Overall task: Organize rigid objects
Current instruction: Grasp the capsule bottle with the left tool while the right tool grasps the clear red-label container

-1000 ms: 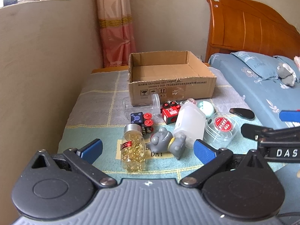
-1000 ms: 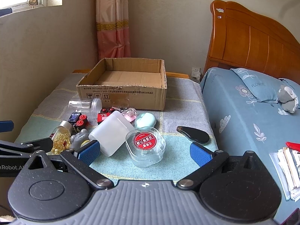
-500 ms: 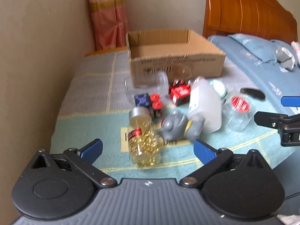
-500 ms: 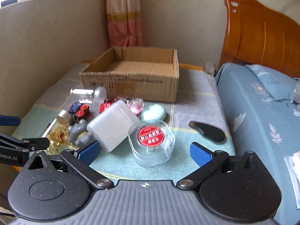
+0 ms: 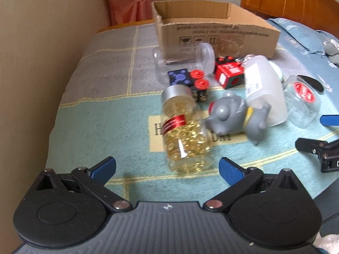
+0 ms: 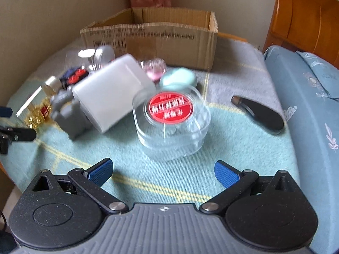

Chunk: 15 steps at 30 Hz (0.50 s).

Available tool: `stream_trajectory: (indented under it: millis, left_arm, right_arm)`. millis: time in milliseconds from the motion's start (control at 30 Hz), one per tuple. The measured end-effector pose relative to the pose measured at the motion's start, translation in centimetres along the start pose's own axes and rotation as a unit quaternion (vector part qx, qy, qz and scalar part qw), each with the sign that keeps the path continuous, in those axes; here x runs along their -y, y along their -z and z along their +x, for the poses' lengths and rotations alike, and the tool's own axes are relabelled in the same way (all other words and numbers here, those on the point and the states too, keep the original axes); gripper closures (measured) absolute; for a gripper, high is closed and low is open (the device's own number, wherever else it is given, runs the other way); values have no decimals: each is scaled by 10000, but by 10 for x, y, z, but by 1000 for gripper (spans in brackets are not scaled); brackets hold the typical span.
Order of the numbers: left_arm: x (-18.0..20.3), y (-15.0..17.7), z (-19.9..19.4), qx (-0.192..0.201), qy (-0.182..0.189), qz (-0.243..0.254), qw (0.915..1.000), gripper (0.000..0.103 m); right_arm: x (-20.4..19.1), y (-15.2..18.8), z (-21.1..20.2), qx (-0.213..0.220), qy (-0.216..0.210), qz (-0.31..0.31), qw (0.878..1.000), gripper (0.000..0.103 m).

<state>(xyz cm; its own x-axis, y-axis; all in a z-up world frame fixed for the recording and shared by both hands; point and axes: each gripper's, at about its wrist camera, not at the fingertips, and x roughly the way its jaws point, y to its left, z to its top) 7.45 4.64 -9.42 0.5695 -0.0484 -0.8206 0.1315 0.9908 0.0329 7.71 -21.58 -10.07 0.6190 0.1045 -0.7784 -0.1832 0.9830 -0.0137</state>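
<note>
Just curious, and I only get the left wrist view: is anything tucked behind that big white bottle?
Observer: Yes, a pink see-through trinket sits behind the white bottle, toward the cardboard box.
Operator: And that pale green sliver next to the bottle?
Observer: That's a mint oval case, right beside the pink piece.
Operator: What is the other tool doing?
Observer: The right gripper has its fingers spread wide and empty, with the clear red-lidded tub straight ahead of them.
</note>
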Motion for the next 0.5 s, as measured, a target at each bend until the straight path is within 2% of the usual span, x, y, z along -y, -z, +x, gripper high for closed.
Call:
stream_trajectory:
  millis: [300,500]
  left_arm:
    - [-22,3,6,-152,-141,-251,9995,1]
    - [-44,2,11,-137,-352,-448,9983,1]
  right_arm:
    - [0,10,-4,360,-140,-278,9989,0]
    - [-1,8,-3,379,-148,-302,9987,0]
